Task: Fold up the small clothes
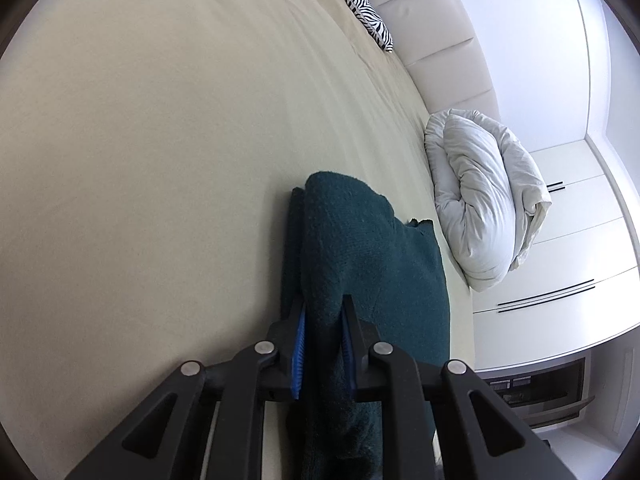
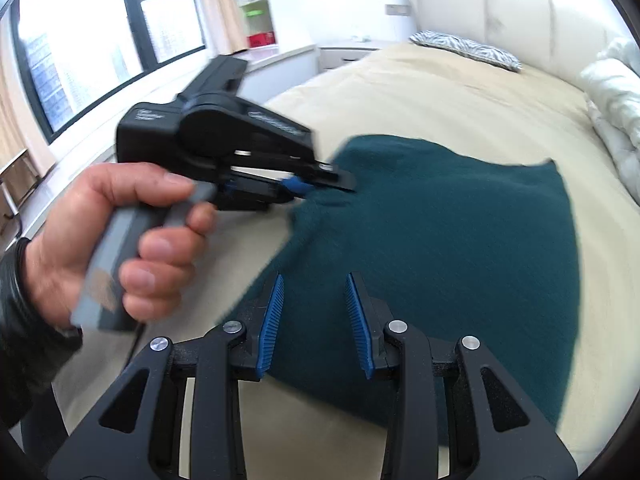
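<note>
The left gripper point(image 1: 323, 344) is pinching a bunched fold of the dark green knit garment point(image 1: 360, 248) between its blue pads point(image 1: 299, 354), and the cloth is running on ahead of the jaws across the beige bedspread point(image 1: 160, 160). In the right wrist view the right gripper point(image 2: 316, 320) is hanging over the near edge of the same garment point(image 2: 440, 232) with its jaws spread and nothing visibly caught between them; the fabric is lying beneath and beyond the pads, and whether they touch it cannot be told. To the left of those jaws the person's hand point(image 2: 120, 240) is squeezing the handle of the other gripper point(image 2: 320, 184), whose tips are biting the garment's far left corner. This looks like the middle of a fold, one edge being carried over the body of the cloth. The next move probably calls for laying that held edge down squarely while the right jaws pin or take the near edge. Off beyond the jaws, a crumpled white duvet point(image 1: 484, 196) is sitting near the garment but apart from it, and a zebra-print pillow point(image 1: 356, 0) is lying well away by the headboard point(image 2: 500, 8); neither is blocking the fold.
</note>
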The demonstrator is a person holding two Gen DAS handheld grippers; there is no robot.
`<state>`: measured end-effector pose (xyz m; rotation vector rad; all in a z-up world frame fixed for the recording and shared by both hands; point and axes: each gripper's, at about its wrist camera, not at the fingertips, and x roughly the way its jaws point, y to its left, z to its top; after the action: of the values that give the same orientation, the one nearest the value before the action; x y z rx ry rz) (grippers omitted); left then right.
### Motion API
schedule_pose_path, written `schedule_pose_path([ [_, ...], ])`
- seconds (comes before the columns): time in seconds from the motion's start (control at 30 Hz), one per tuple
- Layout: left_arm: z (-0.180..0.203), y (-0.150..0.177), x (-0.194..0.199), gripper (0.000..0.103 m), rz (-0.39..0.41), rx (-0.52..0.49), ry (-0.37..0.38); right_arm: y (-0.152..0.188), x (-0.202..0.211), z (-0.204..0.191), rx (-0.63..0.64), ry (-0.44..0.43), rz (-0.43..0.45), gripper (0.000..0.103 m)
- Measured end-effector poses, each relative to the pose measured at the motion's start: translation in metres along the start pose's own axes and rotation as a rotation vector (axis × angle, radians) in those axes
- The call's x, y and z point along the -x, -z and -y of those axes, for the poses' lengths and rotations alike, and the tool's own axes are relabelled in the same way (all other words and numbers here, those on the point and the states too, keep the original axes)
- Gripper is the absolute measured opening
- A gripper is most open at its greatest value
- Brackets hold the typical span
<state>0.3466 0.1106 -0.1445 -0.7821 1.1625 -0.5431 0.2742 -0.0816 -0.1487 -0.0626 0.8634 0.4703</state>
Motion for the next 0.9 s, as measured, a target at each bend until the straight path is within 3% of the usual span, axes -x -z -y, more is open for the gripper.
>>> schedule_pose_path([
  [0.07, -0.003, 0.001, 0.010, 0.022, 0.019, -0.002, -0.019, 0.005, -0.020, -0.013, 0.026, -0.060, -0.043, 0.031],
  [0.17, 0.003, 0.007, 0.030, 0.024, 0.061, -0.049, -0.074, 0.021, -0.026, -0.032, 0.060, -0.062, -0.032, 0.033],
  [0.3, 0.037, 0.022, 0.053, 0.024, 0.138, -0.155, -0.107, 0.021, -0.001, -0.001, -0.080, -0.173, -0.026, 0.032],
  [0.4, 0.071, 0.041, 0.052, 0.024, 0.158, -0.260, -0.096, 0.022, 0.035, 0.029, -0.167, -0.201, 0.052, 0.032],
  [0.47, 0.092, 0.055, 0.041, 0.024, 0.156, -0.352, -0.110, 0.023, 0.058, 0.061, -0.252, -0.166, 0.121, 0.032],
  [0.53, 0.106, 0.070, 0.026, 0.024, 0.151, -0.436, -0.173, 0.024, 0.071, 0.095, -0.330, -0.099, 0.163, 0.034],
  [0.67, 0.087, 0.079, -0.002, 0.021, 0.099, -0.425, -0.263, 0.028, 0.063, 0.151, -0.474, -0.125, 0.139, 0.035],
  [0.73, 0.072, 0.084, -0.001, 0.013, 0.099, -0.398, -0.240, 0.040, 0.043, 0.178, -0.545, -0.086, 0.065, 0.035],
  [0.8, 0.063, 0.089, 0.004, 0.011, 0.103, -0.379, -0.195, 0.058, 0.031, 0.190, -0.574, -0.120, 0.036, 0.033],
  [0.9, 0.057, 0.096, 0.006, 0.011, 0.108, -0.397, -0.174, 0.088, 0.022, 0.196, -0.595, -0.157, 0.060, 0.033],
])
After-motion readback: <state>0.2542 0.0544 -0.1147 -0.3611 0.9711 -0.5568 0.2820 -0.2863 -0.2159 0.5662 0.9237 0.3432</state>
